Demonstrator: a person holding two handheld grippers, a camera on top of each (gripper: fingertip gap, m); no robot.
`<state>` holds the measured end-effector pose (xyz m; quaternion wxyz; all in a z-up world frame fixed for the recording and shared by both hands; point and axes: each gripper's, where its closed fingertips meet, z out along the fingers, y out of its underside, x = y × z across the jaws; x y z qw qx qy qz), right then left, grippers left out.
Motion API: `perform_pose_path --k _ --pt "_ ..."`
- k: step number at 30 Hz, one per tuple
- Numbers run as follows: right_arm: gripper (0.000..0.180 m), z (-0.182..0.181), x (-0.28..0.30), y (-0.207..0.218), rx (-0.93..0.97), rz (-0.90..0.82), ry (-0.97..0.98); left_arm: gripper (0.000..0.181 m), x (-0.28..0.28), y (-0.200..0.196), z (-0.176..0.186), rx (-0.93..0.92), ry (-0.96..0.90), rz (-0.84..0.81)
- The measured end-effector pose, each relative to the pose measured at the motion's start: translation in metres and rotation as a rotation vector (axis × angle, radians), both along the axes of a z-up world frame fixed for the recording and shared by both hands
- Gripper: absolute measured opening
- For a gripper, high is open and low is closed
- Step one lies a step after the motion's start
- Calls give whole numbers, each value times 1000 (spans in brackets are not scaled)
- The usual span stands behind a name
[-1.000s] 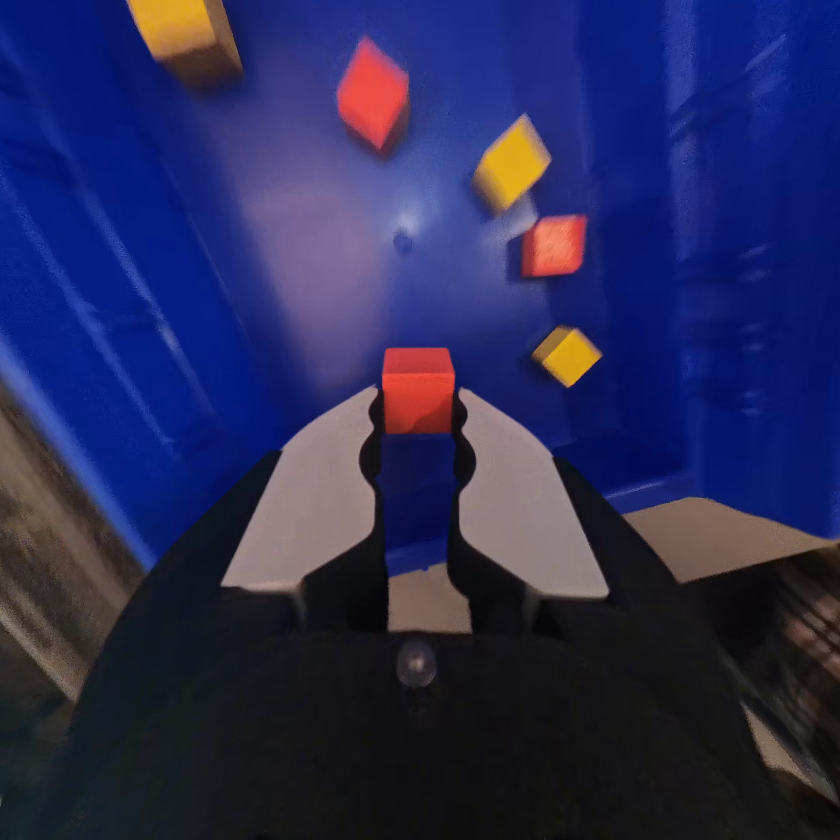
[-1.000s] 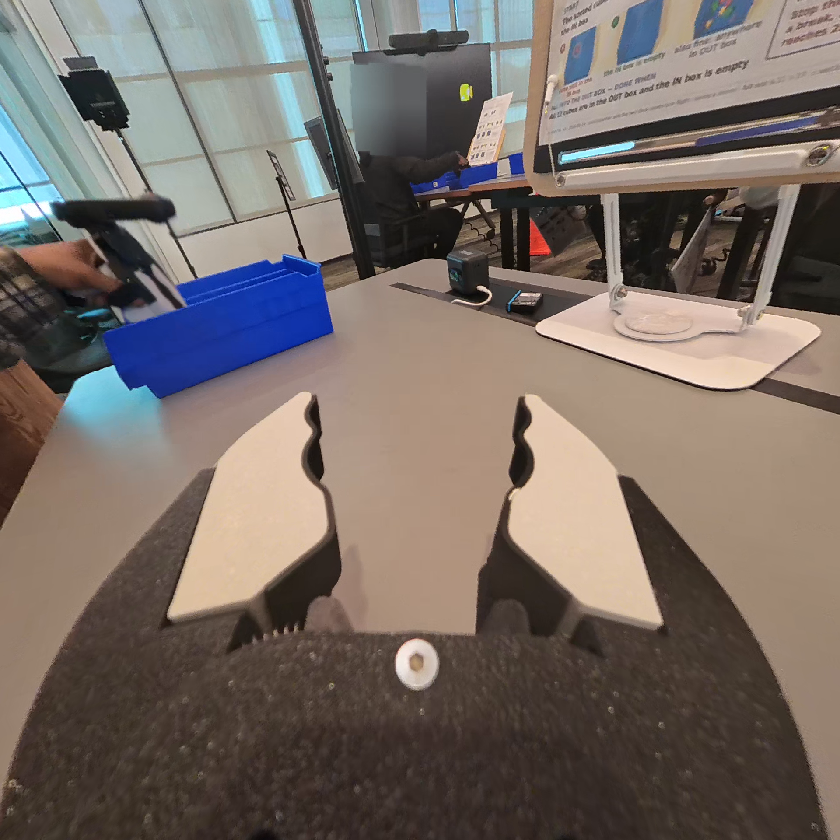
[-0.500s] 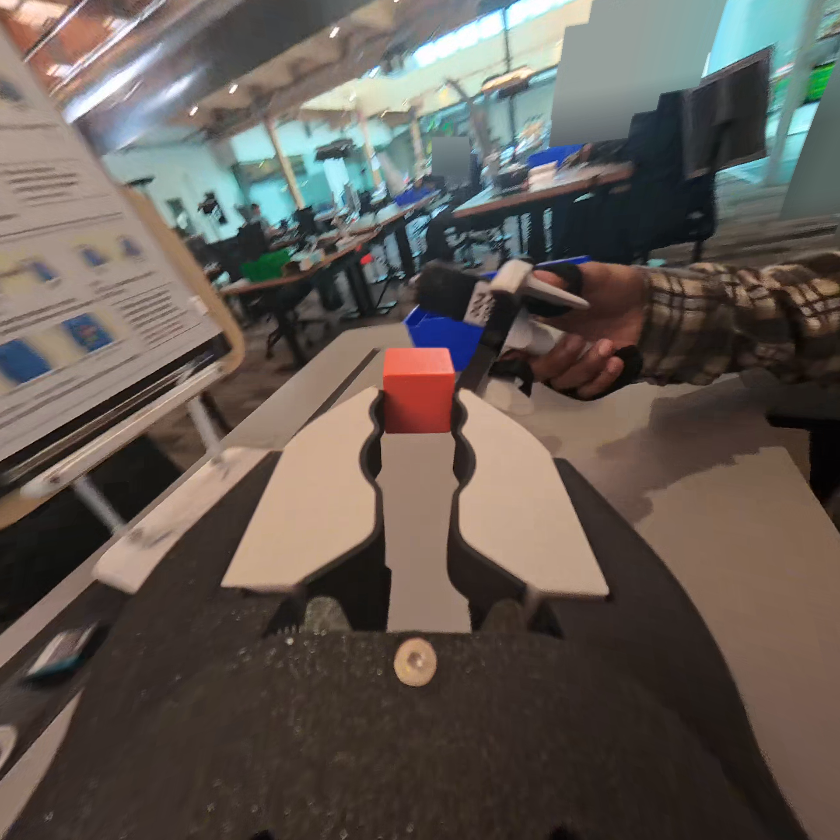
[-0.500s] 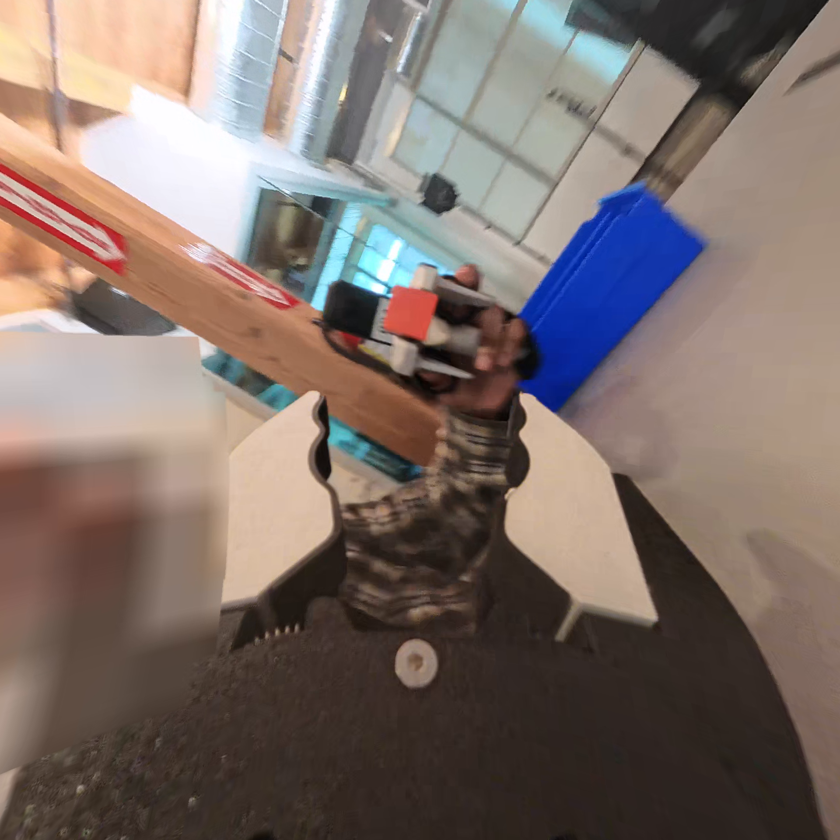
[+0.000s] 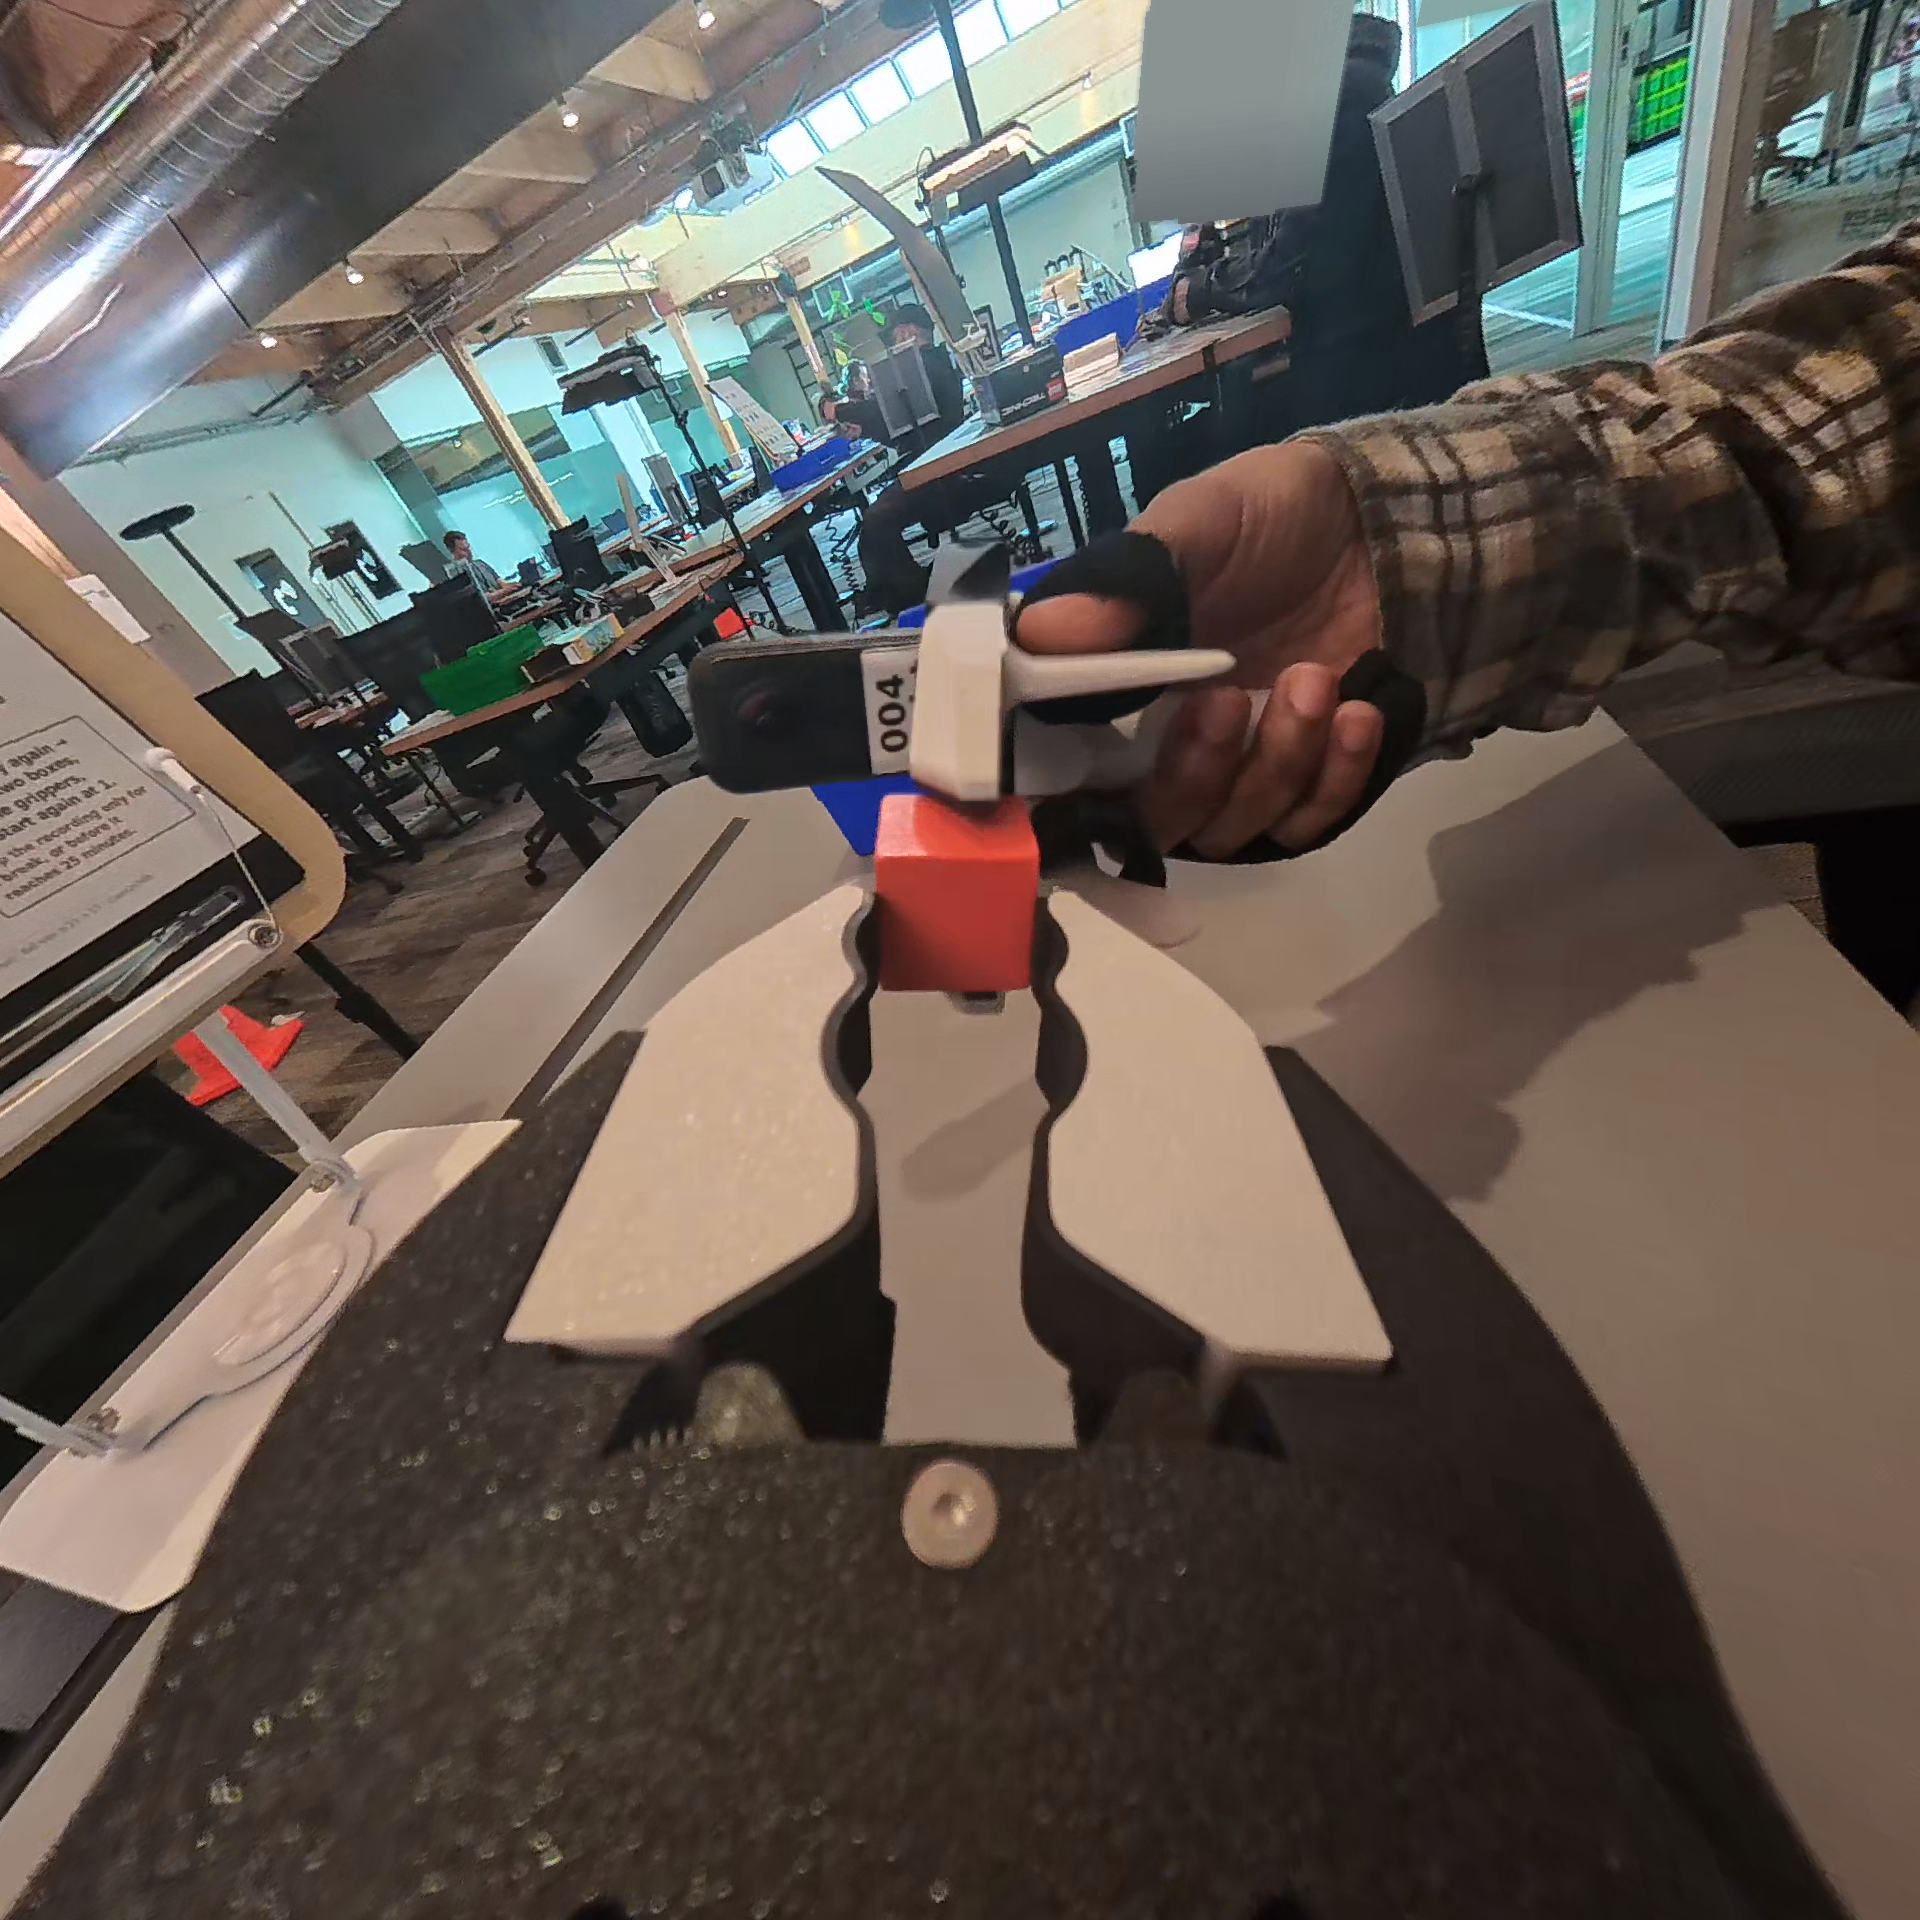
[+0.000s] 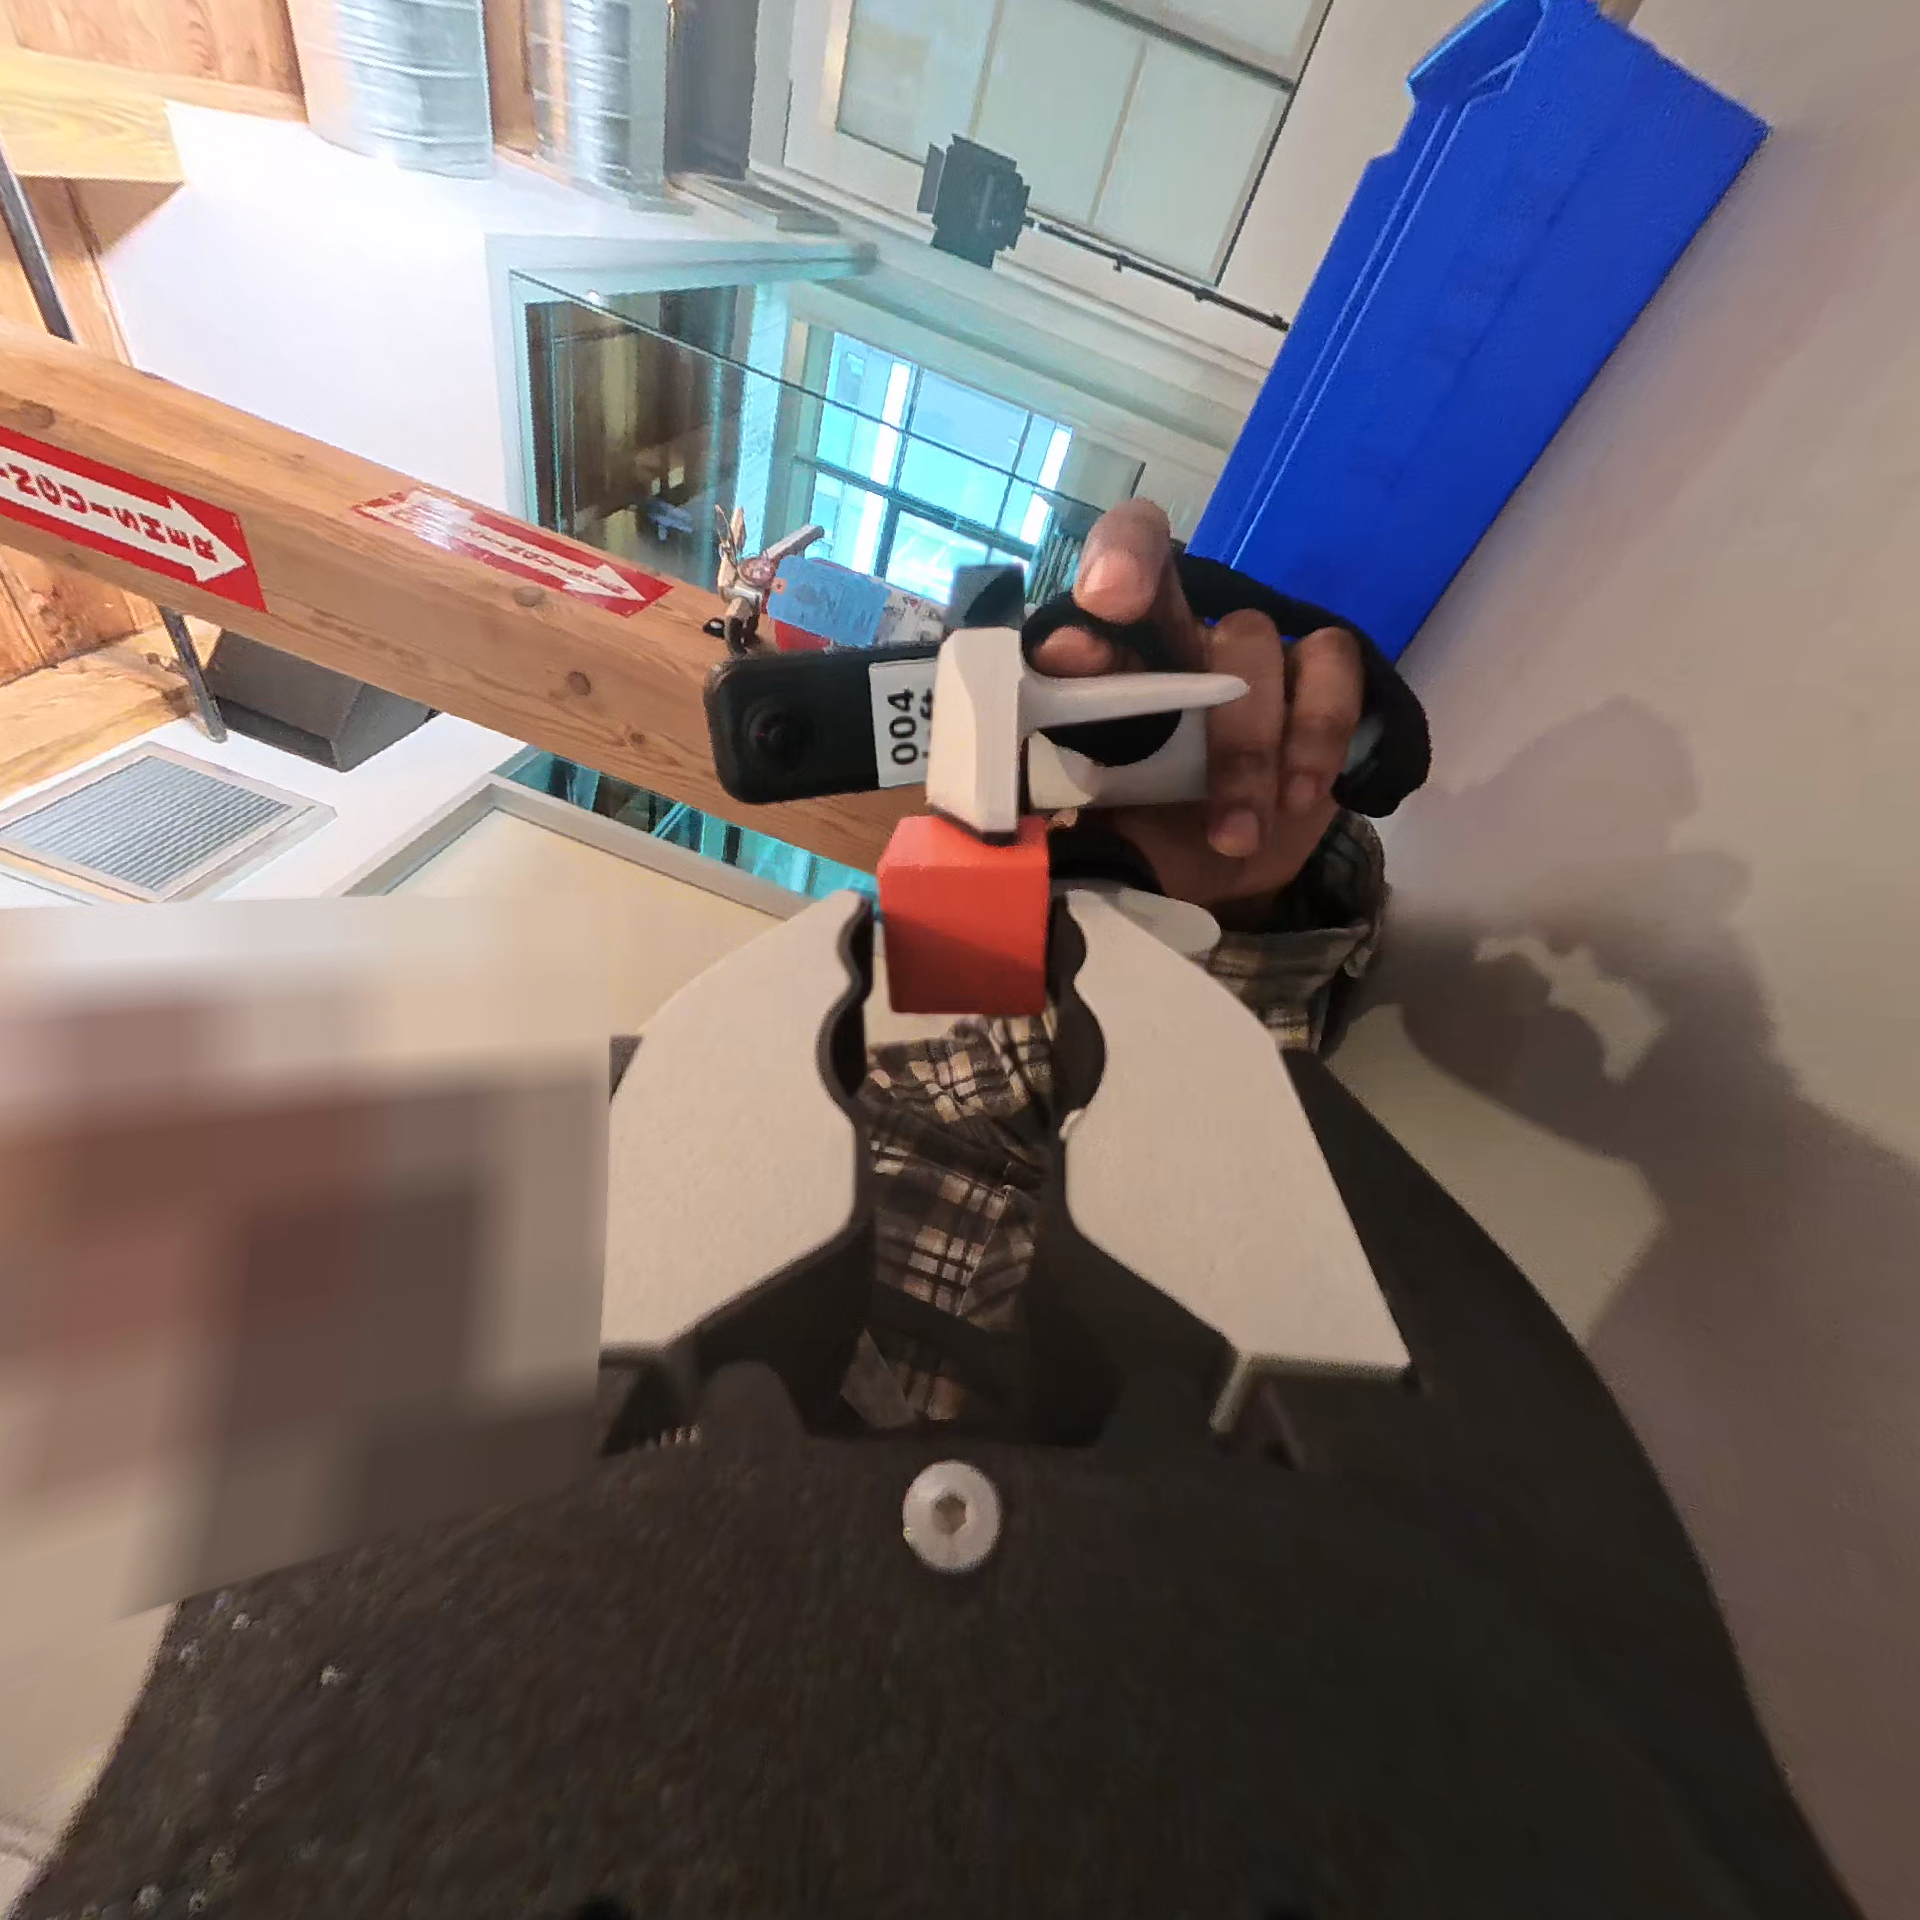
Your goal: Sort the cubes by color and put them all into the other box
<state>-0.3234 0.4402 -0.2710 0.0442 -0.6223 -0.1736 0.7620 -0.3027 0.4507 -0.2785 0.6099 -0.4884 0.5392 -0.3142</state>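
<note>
Red cube (image 5: 954, 902), matte and sharp-edged, sits clamped between left tongs (image 5: 954, 940) and right tongs (image 6: 961, 951) together.

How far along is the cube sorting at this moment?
Done: cannot tell, no box interior shows. In hand: one red cube, pinched by the left gripper and the right gripper together, mid-air. Left: placing it in a blue box.

- Label (image 5: 894, 717), white, black digits: on camera (image 5: 790, 717) of right gripper (image 5: 975, 904).
- Matching label (image 6: 902, 724): on left gripper (image 6: 982, 914) camera.
- Printed sheet (image 5: 73, 790): on stand, left.
- Two red-white arrow stickers (image 6: 125, 520): on wooden beam (image 6: 416, 613).
- Blue tag (image 6: 831, 603): print too small.
</note>
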Motion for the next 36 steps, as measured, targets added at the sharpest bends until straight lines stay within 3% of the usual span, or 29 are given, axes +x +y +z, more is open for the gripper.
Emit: perform_pose_path --k 5,8,14,17,21,26,36 --pt "28 1 4 -4 51 18 -54 27 3 -4 2 -17 -19 -10" --pt "29 15 38 4 131 -42 -146 52 0 -2 2 -61 -45 25" --pt "29 24 207 55 434 -393 -784 63 -1 0 -8 -168 -51 27" --pt "29 18 309 70 468 -530 -1141 62 4 -3 -12 -176 -26 15" --pt "29 4 384 76 402 -612 -1309 58 11 -5 -23 -165 31 15" --pt "29 -34 425 79 351 -555 -1464 56 13 -5 -29 -162 52 17" --pt "29 -76 425 52 411 -242 -1511 53 8 9 -19 -233 43 102"
